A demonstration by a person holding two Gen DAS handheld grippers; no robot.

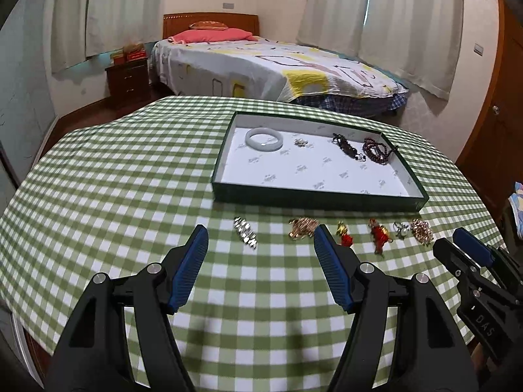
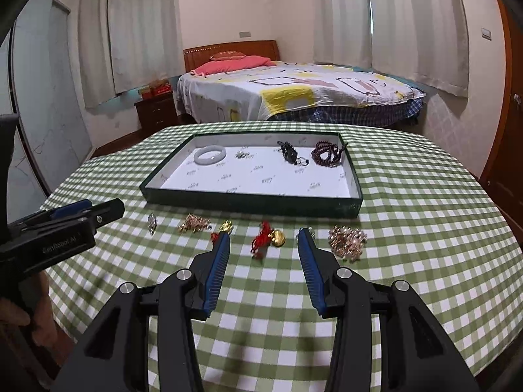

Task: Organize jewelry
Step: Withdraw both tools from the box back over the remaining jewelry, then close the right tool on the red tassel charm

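Note:
A dark green tray (image 1: pixel 313 199) (image 2: pixel 248 203) with a white floor holds a pale bangle (image 1: pixel 264 138) (image 2: pixel 210 155), a small silver piece (image 1: pixel 300 142), a dark bead strand (image 1: pixel 347 146) and a maroon bead bracelet (image 1: pixel 376 152) (image 2: pixel 327 154). In front of it several pieces lie in a row on the cloth: a silver brooch (image 1: pixel 245 236) (image 2: pixel 151 222), a gold chain (image 1: pixel 302 227) (image 2: pixel 193 222), red-and-gold charms (image 1: pixel 379 233) (image 2: pixel 266 238), a rose-gold bracelet (image 2: pixel 347 240). My left gripper (image 1: pixel 261 233) is open above the silver brooch. My right gripper (image 2: pixel 264 238) is open around a red charm.
The table has a green checked cloth (image 1: pixel 130 179) (image 2: pixel 425 212). A bed (image 1: pixel 271 65) stands behind the table, with a dark nightstand (image 1: pixel 129 76) to its left and curtains along the walls. The table's edge falls away at left and right.

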